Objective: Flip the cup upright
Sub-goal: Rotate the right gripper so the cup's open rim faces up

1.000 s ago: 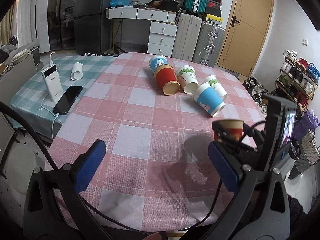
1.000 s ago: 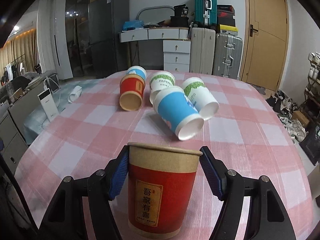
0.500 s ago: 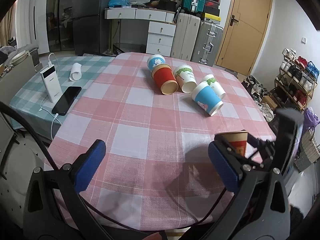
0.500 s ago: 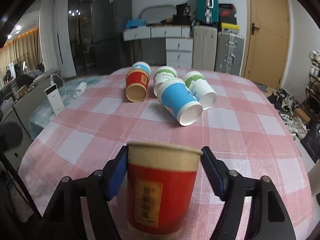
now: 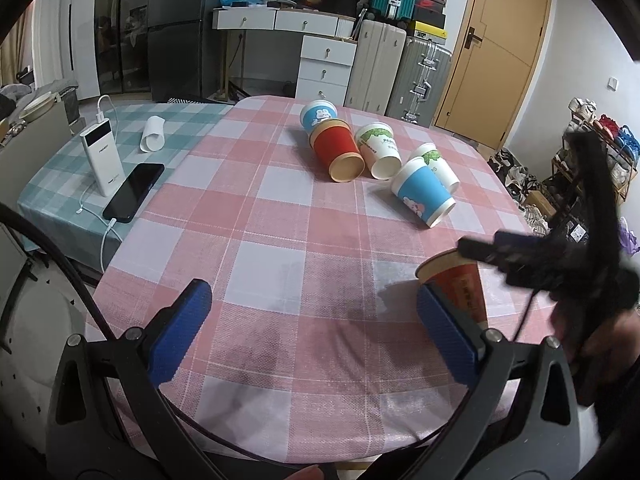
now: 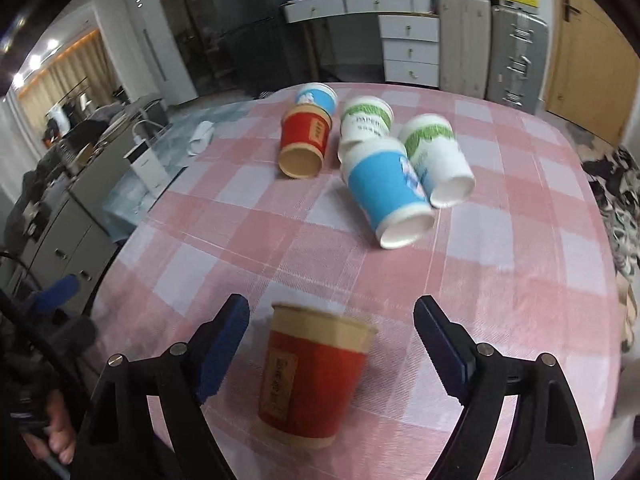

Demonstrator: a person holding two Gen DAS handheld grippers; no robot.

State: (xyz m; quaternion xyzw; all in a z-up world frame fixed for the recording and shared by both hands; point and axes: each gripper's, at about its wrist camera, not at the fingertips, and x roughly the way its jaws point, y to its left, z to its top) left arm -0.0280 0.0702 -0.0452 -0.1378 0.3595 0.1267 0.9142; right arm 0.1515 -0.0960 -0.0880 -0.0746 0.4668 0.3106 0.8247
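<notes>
The red cup (image 6: 316,376) stands upright, mouth up, on the pink checked table (image 6: 500,280), near its front edge. The right gripper (image 6: 332,344) is spread wide, with a clear gap between the cup and each blue pad, touching neither. Only the right wrist view shows this gap; in the left wrist view the right gripper (image 5: 520,264) appears blurred above the red cup (image 5: 460,284), partly covering it. The left gripper (image 5: 312,332) is likewise spread, holding nothing, over bare cloth left of the cup. Beyond the cup, five cups (image 5: 380,156) lie on their sides mid-table. The left wrist view alone shows a phone (image 5: 134,192) and power bank (image 5: 102,156) on the adjoining green-checked surface.
</notes>
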